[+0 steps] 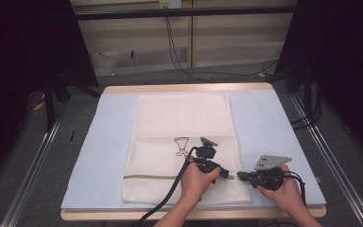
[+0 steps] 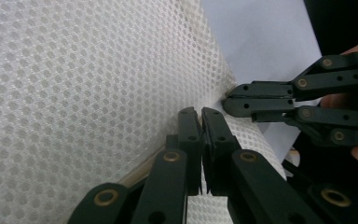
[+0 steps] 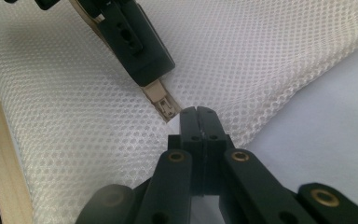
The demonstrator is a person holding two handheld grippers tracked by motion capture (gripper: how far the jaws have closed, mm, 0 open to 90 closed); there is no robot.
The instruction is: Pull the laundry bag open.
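A white mesh bag point(image 1: 182, 123) lies flat on a pale blue mat point(image 1: 106, 137), with a beige zipper line point(image 1: 146, 177) across its near end. My left gripper point(image 1: 226, 175) is shut on the beige zipper pull point(image 3: 164, 103) near the bag's right edge. In the left gripper view its jaws point(image 2: 200, 112) press together over the mesh point(image 2: 74, 93). My right gripper point(image 1: 241, 176) meets it tip to tip and is shut on the bag's right edge point(image 3: 197, 111). It enters the left gripper view from the right point(image 2: 228, 100).
The mat covers a wooden table whose far edge point(image 1: 184, 88) and near edge point(image 3: 0, 154) show. A small black drawing point(image 1: 181, 144) marks the bag's middle. Black cables point(image 1: 170, 189) trail off the near edge. Metal rails and dark stands flank the table.
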